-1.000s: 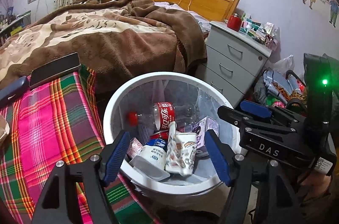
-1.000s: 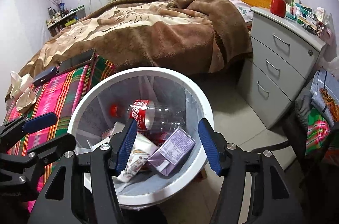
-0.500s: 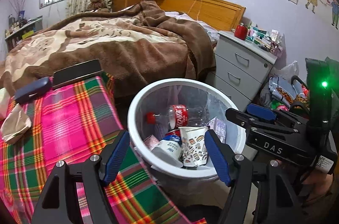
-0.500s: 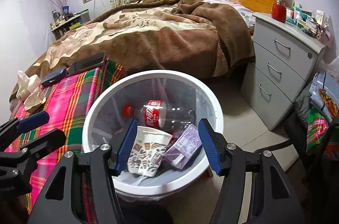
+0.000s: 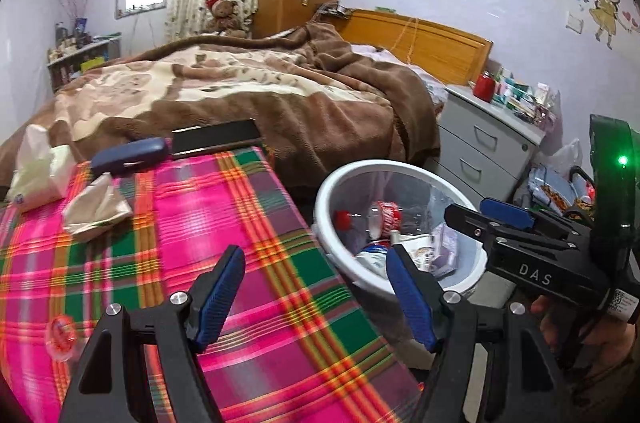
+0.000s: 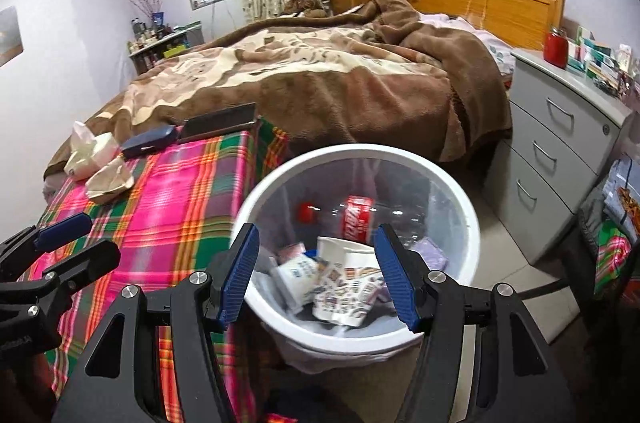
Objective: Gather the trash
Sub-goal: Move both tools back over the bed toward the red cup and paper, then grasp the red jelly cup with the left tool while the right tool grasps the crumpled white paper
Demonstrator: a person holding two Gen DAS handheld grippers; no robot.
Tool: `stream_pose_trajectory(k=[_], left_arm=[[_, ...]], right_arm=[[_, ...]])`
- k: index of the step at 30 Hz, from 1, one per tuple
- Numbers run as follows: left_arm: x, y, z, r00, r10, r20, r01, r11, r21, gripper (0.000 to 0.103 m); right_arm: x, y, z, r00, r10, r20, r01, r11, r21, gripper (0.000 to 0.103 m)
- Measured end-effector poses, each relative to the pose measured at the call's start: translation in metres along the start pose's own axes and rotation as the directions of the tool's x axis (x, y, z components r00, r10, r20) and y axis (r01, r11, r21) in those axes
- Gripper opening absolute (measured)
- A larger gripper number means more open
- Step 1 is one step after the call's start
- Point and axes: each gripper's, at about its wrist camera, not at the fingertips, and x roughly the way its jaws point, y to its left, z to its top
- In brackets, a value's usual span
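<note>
Two grippers, left gripper (image 5: 316, 297) and right gripper (image 6: 318, 273), both released, empty. One white bin (image 6: 464, 207) of trash sits below right gripper. One crumpled tissue (image 5: 96, 209) lies on the plaid cloth (image 5: 192, 223), beyond left gripper.

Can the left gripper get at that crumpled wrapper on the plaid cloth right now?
Probably yes. The left gripper is open and empty, and the wrapper lies in the open on the plaid cloth with nothing between them.

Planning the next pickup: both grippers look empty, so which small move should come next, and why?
Probably swing the left gripper, jaws open and empty, toward the crumpled paper on the plaid cloth; it looks like trash outside the white bin.
</note>
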Motion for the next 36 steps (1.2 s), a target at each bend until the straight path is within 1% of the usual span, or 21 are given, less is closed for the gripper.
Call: stream_pose_trajectory(k=[2, 4, 12, 18, 23, 26, 31, 36], left_arm=[[-0.007, 0.007, -0.004, 1.000, 0.018, 0.006, -0.018, 1.000, -0.006, 0.073], [-0.013, 0.014, -0.007, 1.000, 0.020, 0.007, -0.020, 1.000, -0.018, 0.073], [-0.039, 0.053, -0.024, 0.995, 0.095, 0.024, -0.093, 0.993, -0.066, 0.073], [-0.064, 0.103, -0.042, 0.983, 0.184, 0.025, -0.179, 0.974, -0.138, 0.073], [-0.077, 0.141, -0.054, 0.972, 0.235, 0.019, -0.227, 0.954, -0.199, 0.073], [-0.083, 0.158, -0.062, 0.965, 0.261, 0.009, -0.253, 0.942, -0.219, 0.073], [-0.086, 0.183, -0.073, 0.962, 0.274, -0.010, -0.268, 0.931, -0.247, 0.073], [-0.072, 0.195, -0.081, 0.971, 0.236, -0.044, -0.239, 0.936, -0.257, 0.073]], right_arm=[[-0.001, 0.009, 0.000, 1.000, 0.013, 0.003, -0.013, 1.000, -0.011, 0.062], [-0.002, 0.016, 0.000, 1.000, 0.025, 0.008, -0.025, 0.999, -0.023, 0.062], [0.001, 0.050, -0.003, 0.996, 0.090, 0.016, -0.088, 0.994, -0.070, 0.061], [0.007, 0.083, -0.004, 0.990, 0.139, 0.018, -0.136, 0.984, -0.118, 0.062], [0.013, 0.107, -0.003, 0.983, 0.181, 0.010, -0.178, 0.974, -0.137, 0.062], [0.017, 0.121, -0.004, 0.981, 0.192, -0.003, -0.190, 0.969, -0.160, 0.062], [0.022, 0.142, -0.004, 0.976, 0.218, -0.005, -0.215, 0.959, -0.185, 0.062], [0.032, 0.162, -0.001, 0.973, 0.230, -0.026, -0.230, 0.949, -0.214, 0.062]])
